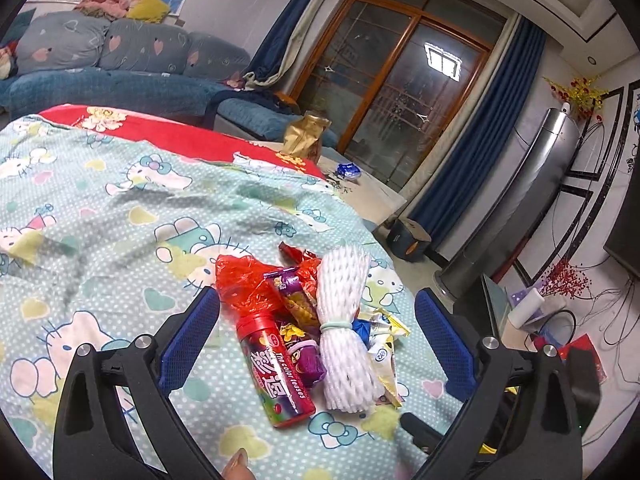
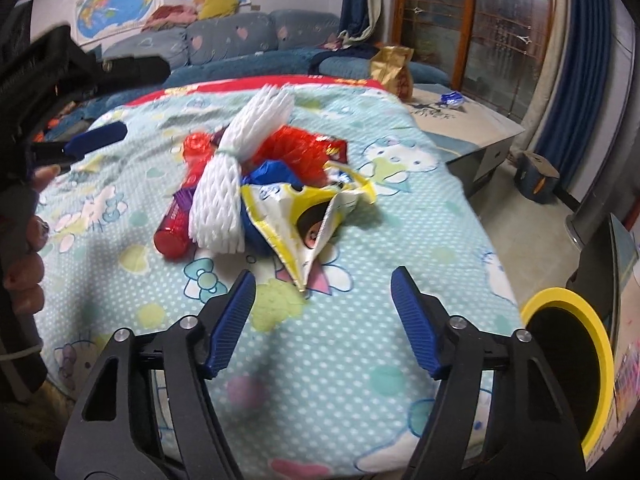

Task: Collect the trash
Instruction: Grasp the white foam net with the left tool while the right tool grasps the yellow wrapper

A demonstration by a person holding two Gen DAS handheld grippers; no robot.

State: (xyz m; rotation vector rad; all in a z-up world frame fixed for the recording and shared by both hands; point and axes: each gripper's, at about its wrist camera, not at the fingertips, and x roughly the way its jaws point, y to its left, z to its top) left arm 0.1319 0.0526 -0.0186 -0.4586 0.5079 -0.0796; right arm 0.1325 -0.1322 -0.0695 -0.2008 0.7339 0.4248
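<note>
Through my left wrist camera, my left gripper [image 1: 318, 340] hung low over the cartoon-print blanket [image 1: 120, 216] with its jaws standing wide apart, nothing pressed by either pad. Between them lay the heap of trash: a red candy tube [image 1: 276, 372] nearest the left pad, a white foam fruit net [image 1: 344, 328] tied at its waist beside it, a crumpled red plastic bag [image 1: 244, 280] behind, and a purple wrapper [image 1: 296, 308] tucked between tube and net. A yellow-and-white snack wrapper [image 1: 386, 356] stuck out on the far side of the net. Through my right wrist camera, my right gripper [image 2: 323, 320] was also empty, jaws apart though narrower than wide, held short of the pile; the torn snack wrapper [image 2: 316, 216] pointed its corner toward me, just ahead of the pads, with the foam net [image 2: 236, 168] and candy tube [image 2: 180, 216] beyond it. My left gripper [image 2: 96, 138] showed at the left edge, and a yellow-rimmed bin [image 2: 576, 360] stood open at the lower right, off the edge of the blanket. I judged this the approach step, nothing collected yet. Next I would need to ease the right jaws forward over the wrapper's corner, close firmly on the thin foil, then carry it to the bin without dragging the net along.
</note>
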